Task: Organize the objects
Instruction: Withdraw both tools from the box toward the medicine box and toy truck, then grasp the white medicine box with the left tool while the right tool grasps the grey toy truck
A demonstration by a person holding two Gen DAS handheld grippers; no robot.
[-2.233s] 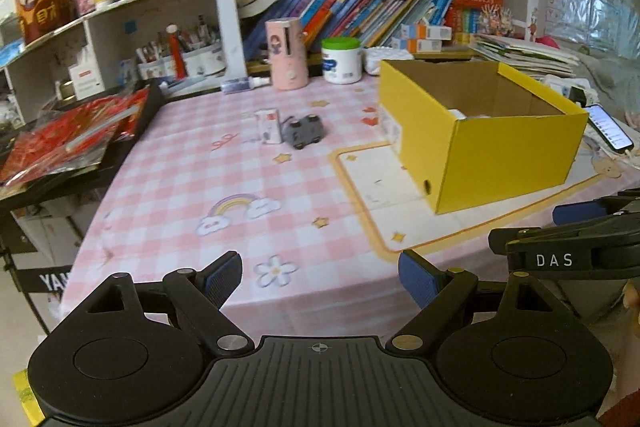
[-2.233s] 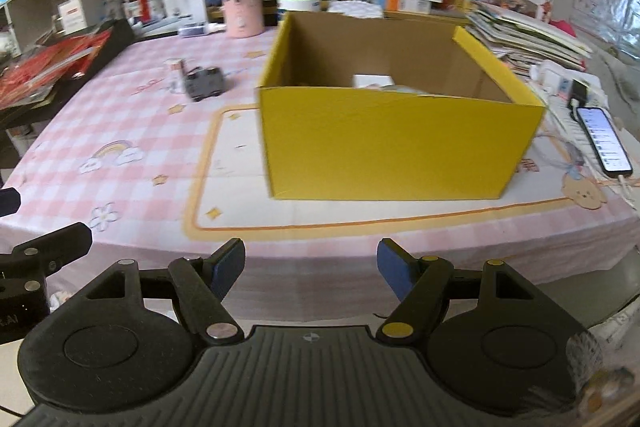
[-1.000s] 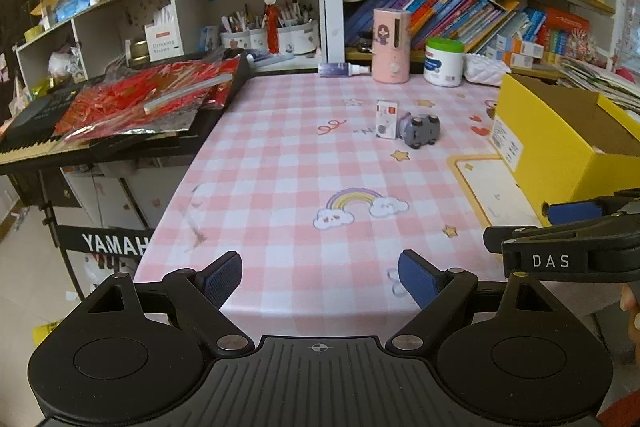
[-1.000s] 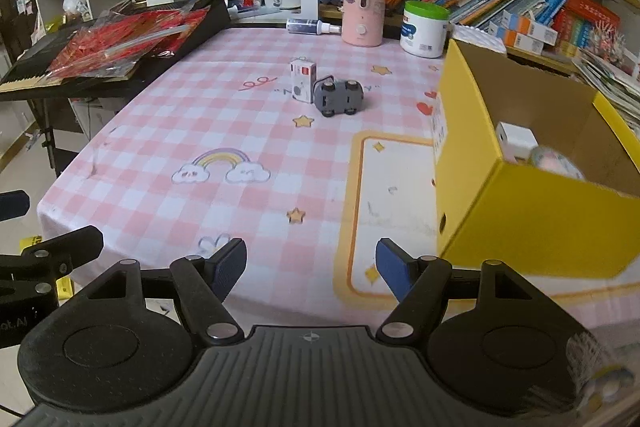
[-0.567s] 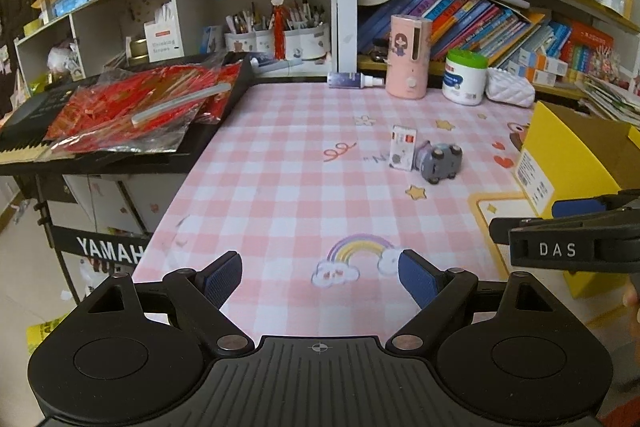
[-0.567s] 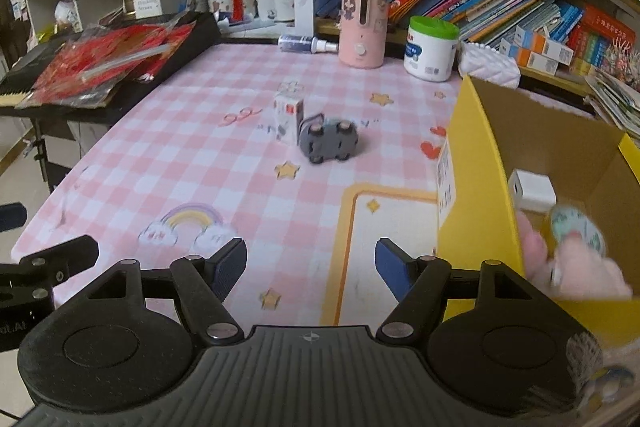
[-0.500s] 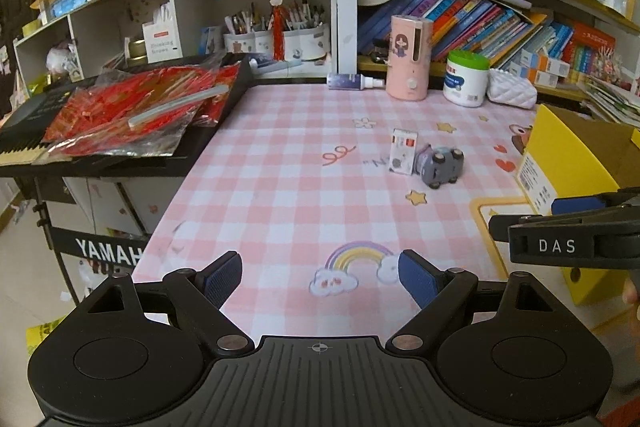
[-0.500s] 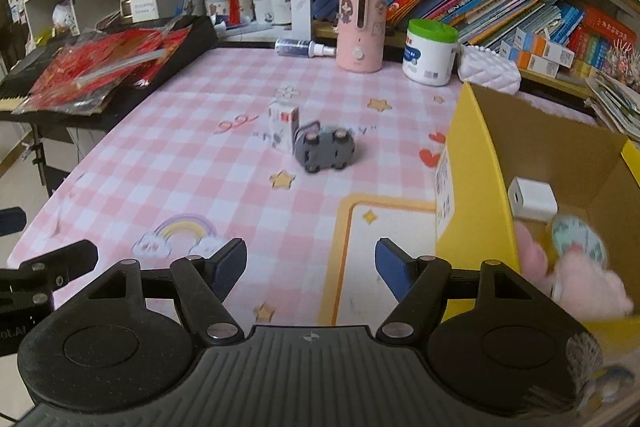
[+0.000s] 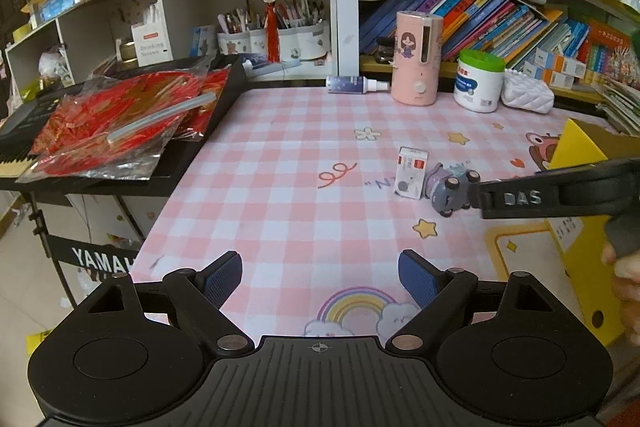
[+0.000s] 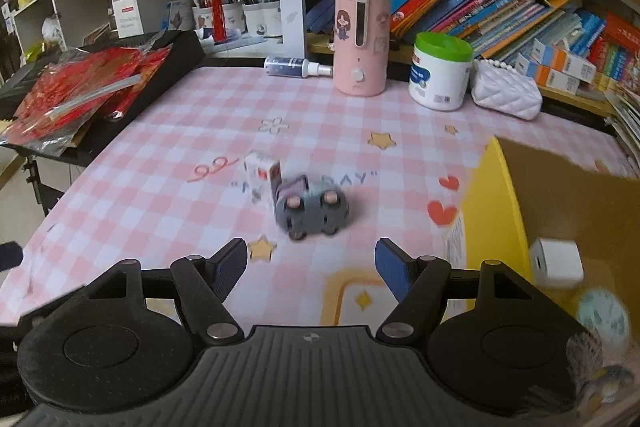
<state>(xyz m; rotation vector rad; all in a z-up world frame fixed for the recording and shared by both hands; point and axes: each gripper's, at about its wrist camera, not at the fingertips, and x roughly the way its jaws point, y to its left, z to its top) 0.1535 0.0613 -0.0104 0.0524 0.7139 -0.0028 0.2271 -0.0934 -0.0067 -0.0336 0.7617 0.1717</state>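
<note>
A grey toy car (image 10: pixel 312 213) lies on the pink checked tablecloth with a small white box (image 10: pixel 261 169) touching its left side. Both also show in the left wrist view, the car (image 9: pixel 450 189) and the box (image 9: pixel 411 172). My right gripper (image 10: pixel 310 271) is open and empty, just short of the car. Its finger crosses the left wrist view (image 9: pixel 560 193) over the car. My left gripper (image 9: pixel 320 277) is open and empty above the table's near edge. A yellow cardboard box (image 10: pixel 492 195) at the right holds a white cube (image 10: pixel 556 261) and other items.
A pink dispenser (image 10: pixel 362 45), a green-lidded white tub (image 10: pixel 440 75), a spray bottle (image 10: pixel 296 67) and a white quilted pouch (image 10: pixel 506 93) stand along the table's back edge under bookshelves. A black keyboard with red packets (image 9: pixel 120 119) adjoins the left side.
Both grippers have moved forward over the table. The right gripper has closed in on the toy car, and the yellow box has slid towards the right edge of both views.
</note>
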